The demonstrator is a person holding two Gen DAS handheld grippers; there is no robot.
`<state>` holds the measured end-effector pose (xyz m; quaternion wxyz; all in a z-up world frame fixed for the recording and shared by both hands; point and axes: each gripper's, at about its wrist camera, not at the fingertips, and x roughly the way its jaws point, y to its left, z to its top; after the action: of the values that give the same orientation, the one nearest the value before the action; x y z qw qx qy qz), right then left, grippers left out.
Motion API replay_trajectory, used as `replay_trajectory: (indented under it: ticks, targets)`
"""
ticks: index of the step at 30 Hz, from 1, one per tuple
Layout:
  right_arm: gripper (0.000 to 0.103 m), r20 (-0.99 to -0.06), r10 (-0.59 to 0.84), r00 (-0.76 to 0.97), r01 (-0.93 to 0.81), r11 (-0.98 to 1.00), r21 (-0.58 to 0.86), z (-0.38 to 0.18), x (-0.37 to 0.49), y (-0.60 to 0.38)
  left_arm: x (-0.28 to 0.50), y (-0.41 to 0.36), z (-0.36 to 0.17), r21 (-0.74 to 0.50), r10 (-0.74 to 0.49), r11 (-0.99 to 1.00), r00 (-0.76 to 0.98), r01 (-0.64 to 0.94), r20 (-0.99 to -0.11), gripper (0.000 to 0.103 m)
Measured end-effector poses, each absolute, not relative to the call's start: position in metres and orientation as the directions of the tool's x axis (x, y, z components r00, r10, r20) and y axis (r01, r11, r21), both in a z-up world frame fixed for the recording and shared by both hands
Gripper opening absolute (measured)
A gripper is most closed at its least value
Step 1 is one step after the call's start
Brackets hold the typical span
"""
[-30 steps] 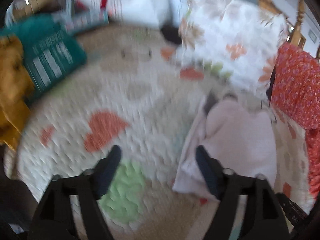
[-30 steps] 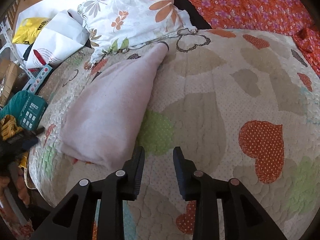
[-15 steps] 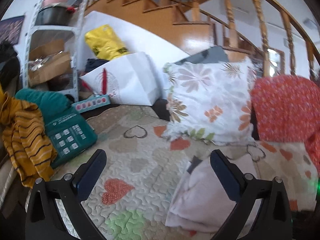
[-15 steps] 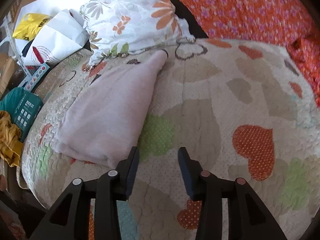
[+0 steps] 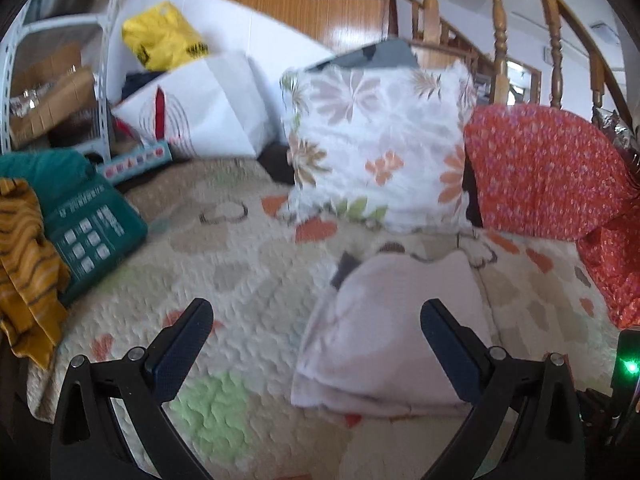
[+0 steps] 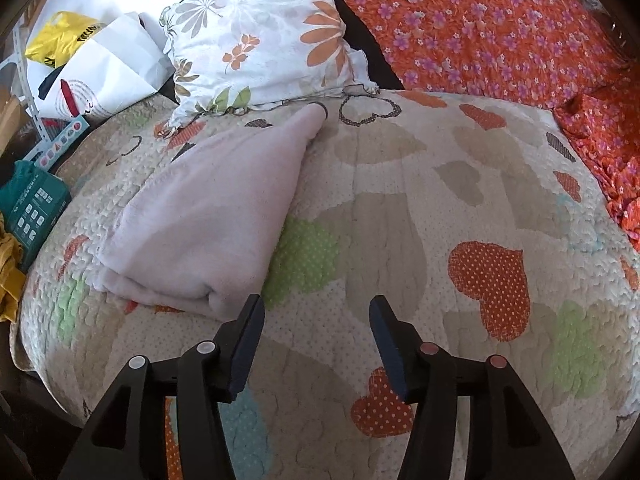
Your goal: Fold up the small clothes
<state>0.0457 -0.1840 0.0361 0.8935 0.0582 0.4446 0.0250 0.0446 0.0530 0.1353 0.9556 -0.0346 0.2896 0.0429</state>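
Observation:
A folded pale pink garment (image 5: 396, 328) lies on the heart-patterned quilt (image 5: 240, 272); it also shows in the right wrist view (image 6: 212, 216), left of centre on the quilt (image 6: 400, 216). My left gripper (image 5: 316, 312) is wide open and empty, above the quilt, its right finger over the garment's right edge. My right gripper (image 6: 316, 308) is open and empty, just right of the garment's near corner and not touching it.
A floral pillow (image 5: 380, 140) and an orange flowered cushion (image 5: 548, 172) stand behind the garment. A green box (image 5: 92, 236) and a mustard striped cloth (image 5: 24, 264) lie at the left. A white paper bag (image 5: 200, 108), a yellow bag (image 5: 164, 40) and a stair railing are behind.
My left gripper opened wide, rose and tilted up from the quilt toward the room. My right gripper opened from nearly shut and pulled back a little from the garment.

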Motion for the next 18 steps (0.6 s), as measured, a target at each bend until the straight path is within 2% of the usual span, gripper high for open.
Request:
replay_trajectory:
  ticks: [5, 18]
  targets:
    - [0.065, -0.797, 0.073, 0.600, -0.019, 0.997, 0.077, 0.030, 0.048, -0.174, 0.051, 0.055, 0.123, -0.047, 0.060, 0.993, 0.794, -0.111, -0.605, 0.103]
    - [0.068, -0.785, 0.032, 0.618, -0.025, 0.999, 0.022, 0.031, 0.048, -0.166, 0.061, 0.035, 0.094, 0.035, 0.063, 0.998, 0.728, -0.054, -0.683, 0.103]
